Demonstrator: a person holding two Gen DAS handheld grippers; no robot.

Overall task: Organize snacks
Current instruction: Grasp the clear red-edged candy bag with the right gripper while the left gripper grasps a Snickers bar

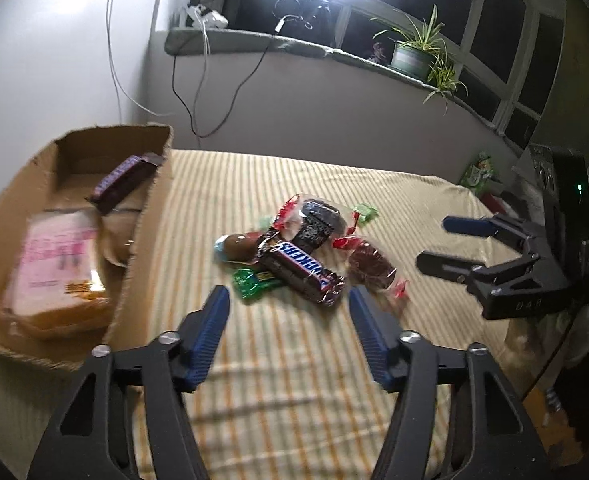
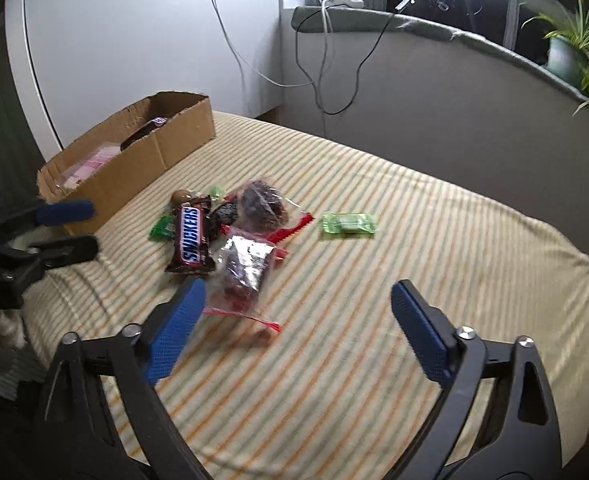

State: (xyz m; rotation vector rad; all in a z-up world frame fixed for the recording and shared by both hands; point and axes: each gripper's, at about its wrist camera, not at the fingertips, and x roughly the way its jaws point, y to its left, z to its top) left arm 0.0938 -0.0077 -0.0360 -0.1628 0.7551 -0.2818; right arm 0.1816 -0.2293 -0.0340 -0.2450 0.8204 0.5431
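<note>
Hovering over the striped bedcover (image 1: 294, 380), my left gripper (image 1: 288, 300) has its blue pads spread wide with nothing between them, pointed at the snack pile. My right gripper (image 2: 298, 294) is spread wide too, holding nothing, low over the cover; from the left camera I see it off to the right (image 1: 434, 242), fingers aimed at the pile.

Just ahead of the left fingers lies a Snickers bar (image 1: 302, 272), resting across a green wrapper (image 1: 252, 282). Touching its far end is a brown egg-shaped chocolate (image 1: 236, 247). Behind it sits a clear packet of dark biscuits (image 1: 316, 224), and to the right a clear bag of dark sweets with red edges (image 1: 370, 266). One light green candy (image 2: 348, 224) lies apart from the heap, further out on the cover.

Left of the pile stands an open cardboard box (image 1: 144, 216). Inside it I see a pink packet (image 1: 58, 256) lying flat and a dark purple bar (image 1: 126, 180) leaning against the near wall.
</note>
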